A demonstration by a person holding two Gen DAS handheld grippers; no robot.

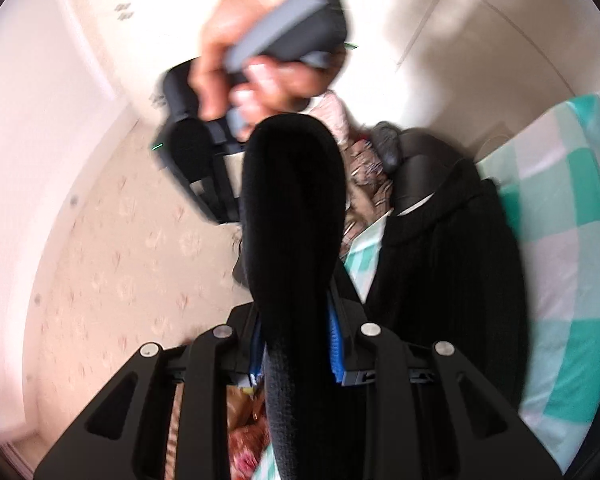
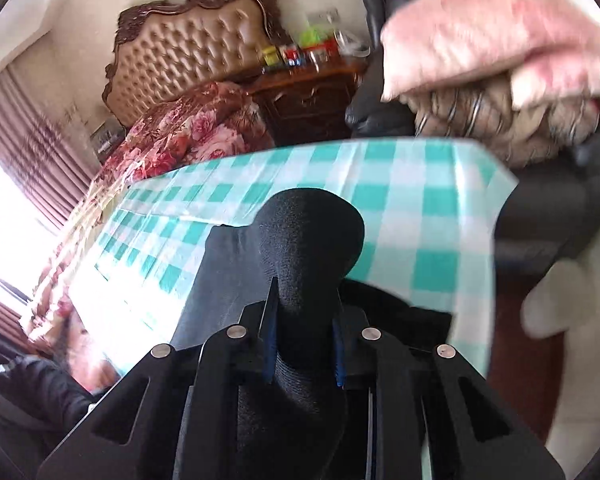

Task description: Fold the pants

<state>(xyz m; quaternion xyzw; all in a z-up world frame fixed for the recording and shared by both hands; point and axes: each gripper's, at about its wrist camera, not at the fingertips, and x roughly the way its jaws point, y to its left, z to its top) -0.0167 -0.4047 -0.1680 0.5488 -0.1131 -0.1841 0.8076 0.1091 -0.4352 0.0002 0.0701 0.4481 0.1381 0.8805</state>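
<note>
The black knit pants (image 1: 440, 264) hang over the edge of a table with a teal and white checked cloth (image 1: 572, 240). My left gripper (image 1: 296, 344) is shut on a thick fold of the pants (image 1: 292, 208), lifted in the air. In the left wrist view a hand holds the right gripper (image 1: 204, 160) just beyond that fold. In the right wrist view my right gripper (image 2: 304, 344) is shut on another fold of the black pants (image 2: 308, 232), held above the checked tablecloth (image 2: 420, 208). More black fabric (image 2: 220, 280) trails down to the left.
A dark chair piled with pink and tan clothes (image 2: 500, 80) stands beyond the table's far edge. A bed with a floral quilt (image 2: 188, 132) and tufted headboard (image 2: 188, 52) lies at the left, with a wooden nightstand (image 2: 312, 96) beside it. Beige patterned floor (image 1: 140, 260) lies below.
</note>
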